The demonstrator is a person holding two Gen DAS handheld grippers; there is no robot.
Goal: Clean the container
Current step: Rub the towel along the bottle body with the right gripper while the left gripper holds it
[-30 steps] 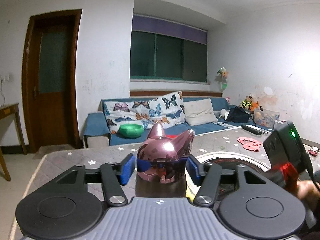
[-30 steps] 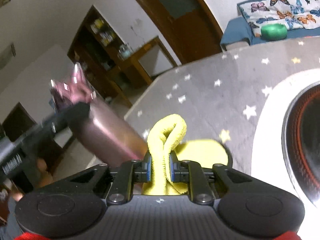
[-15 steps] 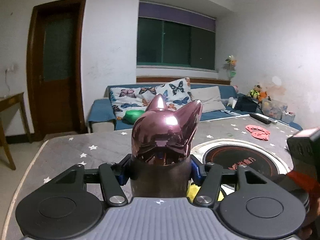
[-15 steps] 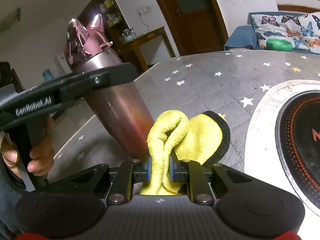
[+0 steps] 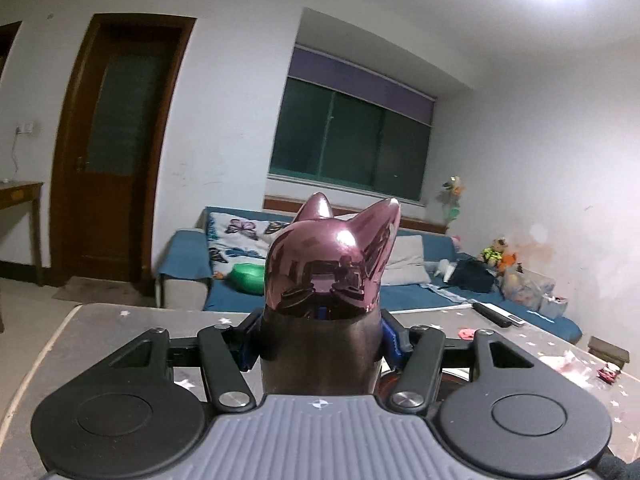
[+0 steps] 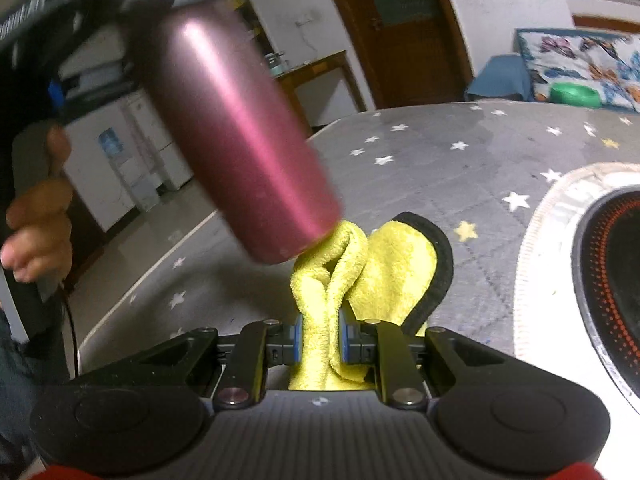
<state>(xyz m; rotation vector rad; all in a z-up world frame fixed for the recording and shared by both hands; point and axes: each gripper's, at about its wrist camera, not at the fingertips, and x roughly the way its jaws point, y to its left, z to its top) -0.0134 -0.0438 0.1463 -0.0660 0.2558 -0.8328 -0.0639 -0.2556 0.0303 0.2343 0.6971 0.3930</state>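
Note:
My left gripper [image 5: 320, 344] is shut on a pink metal bottle [image 5: 320, 344] with a shiny cat-ear lid [image 5: 332, 256], held upright above the table. In the right wrist view the bottle [image 6: 244, 140] hangs tilted in the air, its base touching the top of a yellow cloth [image 6: 340, 276]. My right gripper [image 6: 320, 340] is shut on the yellow cloth, which has a black edge. The left gripper's body shows blurred at the upper left of that view.
A grey star-patterned table [image 6: 440, 148] lies below. An induction cooker [image 6: 592, 264] on a white mat sits to the right. A blue sofa [image 5: 420, 300] with pillows and a green bowl [image 5: 248, 276] stands behind. A remote [image 5: 496, 314] lies on the far table edge.
The left gripper has lifted the bottle higher. In the right wrist view the bottle has risen off the table and its base now meets the top of the cloth.

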